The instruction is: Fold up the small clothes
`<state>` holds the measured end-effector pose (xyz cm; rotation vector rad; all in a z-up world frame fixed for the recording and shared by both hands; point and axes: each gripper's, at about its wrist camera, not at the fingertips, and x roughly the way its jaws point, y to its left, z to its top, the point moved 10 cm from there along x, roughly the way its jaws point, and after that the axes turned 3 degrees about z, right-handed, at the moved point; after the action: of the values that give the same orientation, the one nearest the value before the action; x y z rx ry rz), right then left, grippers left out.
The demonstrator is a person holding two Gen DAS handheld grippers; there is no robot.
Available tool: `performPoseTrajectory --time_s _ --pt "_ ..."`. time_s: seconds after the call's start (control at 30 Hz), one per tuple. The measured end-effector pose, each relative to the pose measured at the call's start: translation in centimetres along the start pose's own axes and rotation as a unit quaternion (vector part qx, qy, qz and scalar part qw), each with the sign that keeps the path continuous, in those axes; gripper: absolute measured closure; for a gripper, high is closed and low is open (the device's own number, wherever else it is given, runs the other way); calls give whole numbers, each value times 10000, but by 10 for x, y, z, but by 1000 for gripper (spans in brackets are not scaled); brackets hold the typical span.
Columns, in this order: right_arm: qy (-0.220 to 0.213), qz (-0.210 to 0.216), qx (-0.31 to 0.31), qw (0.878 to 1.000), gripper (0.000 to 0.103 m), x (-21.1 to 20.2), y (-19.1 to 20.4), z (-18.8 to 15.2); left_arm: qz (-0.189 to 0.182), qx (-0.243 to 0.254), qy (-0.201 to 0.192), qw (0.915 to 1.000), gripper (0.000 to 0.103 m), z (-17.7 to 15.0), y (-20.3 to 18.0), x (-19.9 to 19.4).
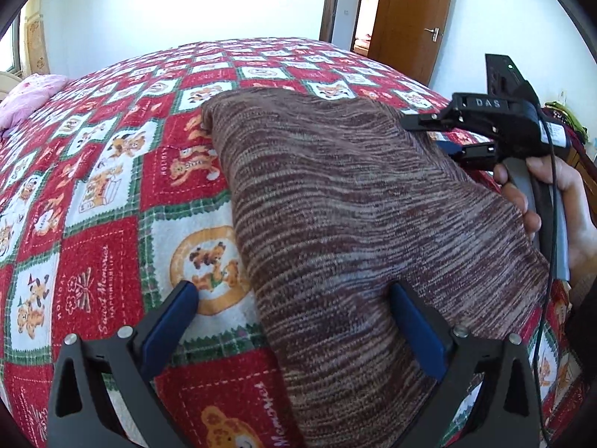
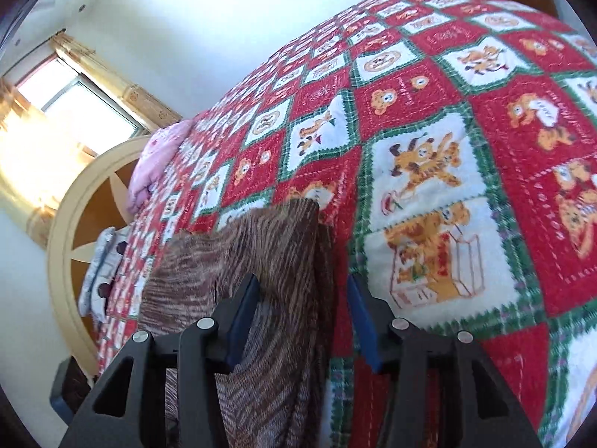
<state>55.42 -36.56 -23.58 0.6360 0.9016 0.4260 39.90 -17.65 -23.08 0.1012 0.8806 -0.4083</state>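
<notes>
Brown-and-cream striped knit, the small garment [image 1: 358, 224] lies folded on the bed, and both pairs of tongs are at it. Nearest in the left wrist view, the left tongs [image 1: 294, 295] stand wide apart: one blue pad rests over the bare quilt [image 1: 100, 201] just beside the garment's long folded edge, the other lies on top of the knit, so that edge runs between them with nothing clamped. Beyond the left tongs and off to their far right side, the right tongs [image 1: 440, 134] reach in over the garment's far corner, held in the person's hand [image 1: 541, 194]; their black arms are parted, one above the cloth and one at its edge.

From the right wrist view, the right tongs [image 2: 302, 291] are likewise apart. A hanging fold of the garment [image 2: 261, 298] sits between the blue pads, close against the left-hand pad, while the right-hand pad stands clear over the quilt [image 2: 466, 171]; no grip is closed on it.

Farther past both tongs the red, white and green teddy-bear quilt stretches across the bed. A pink pillow [image 1: 26, 100] lies at its far end by the cream headboard [image 2: 74, 231], with a curtained window [image 2: 74, 104] behind. A wooden door [image 1: 414, 18] stands open in the far wall.
</notes>
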Motion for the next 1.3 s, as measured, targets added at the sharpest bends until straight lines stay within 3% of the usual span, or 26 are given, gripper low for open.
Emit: performPoseTrajectory --time_s 0.3,0.47,0.67,0.73,0.87,1.17,1.3 --pt "57 284 -130 9995 54 13 8 -1 -16 62 -7 10000 0 2 -4 2" --pt "157 607 -255 9977 66 14 15 -8 -35 98 -15 9999 0 4 -6 3" --pt "231 431 -286 9984 71 24 17 -11 -83 112 -53 9999 0 5 -6 3" --pt "239 467 -208 9984 73 24 14 -10 -122 142 -104 9998 4 5 -9 1" --pt "192 449 -357 9982 77 19 16 -13 -276 370 -231 9987 23 5 -21 -5" --pt "203 415 -330 9984 77 22 13 -12 -470 370 -182 9980 28 6 -25 -5" --pt "135 178 -519 9984 78 20 15 -14 -560 427 -250 9972 42 5 -29 -9"
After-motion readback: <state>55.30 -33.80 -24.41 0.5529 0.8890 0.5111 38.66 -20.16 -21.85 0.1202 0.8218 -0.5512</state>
